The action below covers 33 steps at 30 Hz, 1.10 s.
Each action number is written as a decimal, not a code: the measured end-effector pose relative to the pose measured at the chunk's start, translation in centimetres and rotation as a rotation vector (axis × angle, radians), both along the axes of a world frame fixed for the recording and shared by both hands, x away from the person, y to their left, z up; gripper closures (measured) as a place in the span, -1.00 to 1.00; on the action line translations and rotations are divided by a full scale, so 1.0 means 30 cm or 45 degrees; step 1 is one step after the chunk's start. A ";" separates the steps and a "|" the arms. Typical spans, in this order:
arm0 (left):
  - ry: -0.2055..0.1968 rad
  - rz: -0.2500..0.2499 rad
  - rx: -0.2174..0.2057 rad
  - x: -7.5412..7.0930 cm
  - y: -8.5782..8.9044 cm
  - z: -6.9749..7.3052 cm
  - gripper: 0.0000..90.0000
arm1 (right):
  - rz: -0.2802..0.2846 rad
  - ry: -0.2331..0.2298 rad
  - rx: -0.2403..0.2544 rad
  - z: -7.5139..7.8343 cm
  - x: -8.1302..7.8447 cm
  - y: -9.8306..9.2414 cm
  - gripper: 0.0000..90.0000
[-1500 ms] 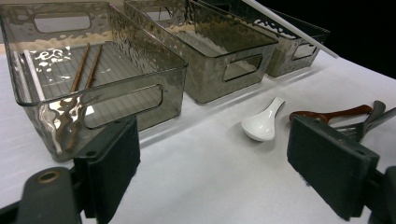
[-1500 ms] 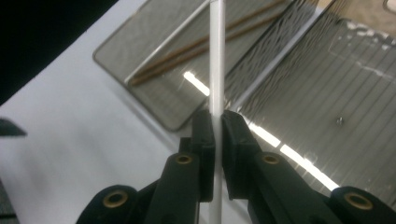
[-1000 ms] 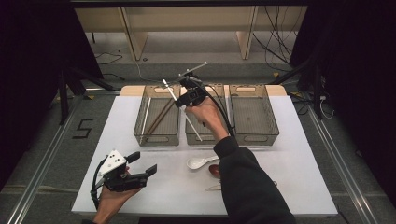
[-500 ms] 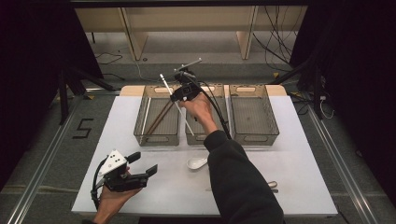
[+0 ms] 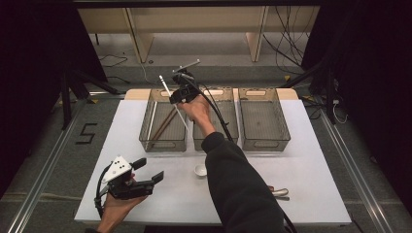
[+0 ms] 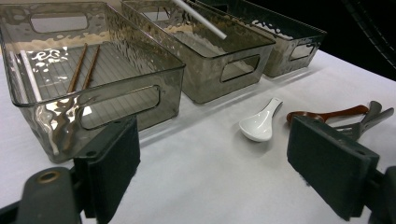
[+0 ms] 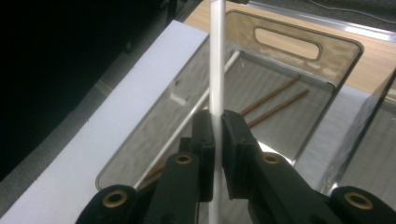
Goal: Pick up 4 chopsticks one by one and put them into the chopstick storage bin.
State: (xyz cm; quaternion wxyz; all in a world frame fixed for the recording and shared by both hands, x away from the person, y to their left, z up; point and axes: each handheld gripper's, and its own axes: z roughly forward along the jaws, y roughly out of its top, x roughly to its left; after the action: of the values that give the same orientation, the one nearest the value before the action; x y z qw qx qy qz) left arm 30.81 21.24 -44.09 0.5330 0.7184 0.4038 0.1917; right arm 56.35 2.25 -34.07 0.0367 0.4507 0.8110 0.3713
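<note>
Partly behind the right gripper, the clamped white chopstick.

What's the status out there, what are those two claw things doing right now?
Right gripper shut on white chopstick, above left bin. Left gripper open, holding nothing. Nothing in the way.

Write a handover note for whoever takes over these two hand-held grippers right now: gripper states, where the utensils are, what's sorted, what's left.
Right hand-held gripper: shut on a white chopstick, held above the left bin.
Left hand-held gripper: open, empty, low at the table's near left.
Done: two brown chopsticks and another white chopstick lie in the left bin.
Left: drop the held chopstick there, probably. Then sort the white soup spoon, brown spoon and metal utensils lying on the table. The other two bins look empty.
</note>
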 end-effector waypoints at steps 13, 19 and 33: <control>-0.002 -0.002 -0.002 0.000 0.001 0.001 -0.63 | 0.004 0.032 0.025 -0.046 0.029 0.050 0.88; -0.003 -0.003 -0.002 0.000 0.000 0.002 -0.63 | -0.008 0.026 0.033 -0.053 0.041 0.060 0.88; -0.001 -0.005 -0.004 -0.001 0.000 0.002 -0.63 | -0.056 -0.008 0.031 -0.066 0.051 0.084 0.88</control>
State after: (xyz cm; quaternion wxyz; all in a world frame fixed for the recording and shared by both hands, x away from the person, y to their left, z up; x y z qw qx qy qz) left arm 30.79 21.24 -44.04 0.5346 0.7184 0.4024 0.1902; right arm 57.90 4.77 -36.06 0.0419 0.4676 0.7962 0.3816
